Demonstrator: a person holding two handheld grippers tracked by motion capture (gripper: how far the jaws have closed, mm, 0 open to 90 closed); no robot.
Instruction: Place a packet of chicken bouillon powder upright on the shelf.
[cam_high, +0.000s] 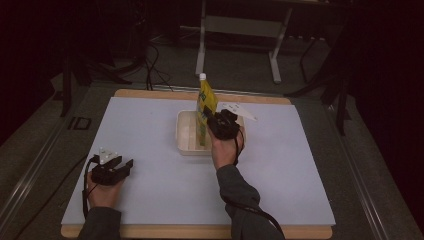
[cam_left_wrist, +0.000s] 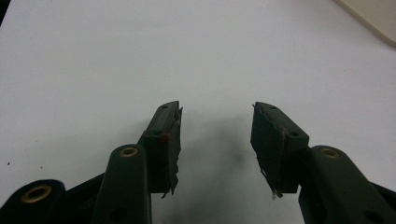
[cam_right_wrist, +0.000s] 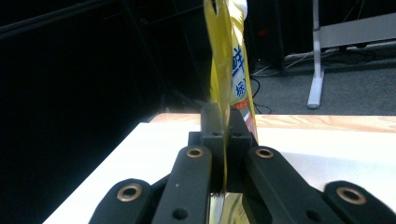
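Jaws of my right gripper (cam_right_wrist: 223, 140) pinch the edge of one yellow plastic pouch with a white cap (cam_high: 205, 102), upright over one cream plastic tub (cam_high: 186, 133) on the white tabletop (cam_high: 150, 150). So thin a hold could slip. My left gripper (cam_left_wrist: 215, 140) rests spread, holding nothing.

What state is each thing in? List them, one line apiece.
Yellow pouch: upright, white cap on top, held over the tub.
White tub: open on the table, pouch's lower end inside.
Right gripper: shut on the pouch's edge.
Left gripper: open, nothing between the jaws, resting on the white table.
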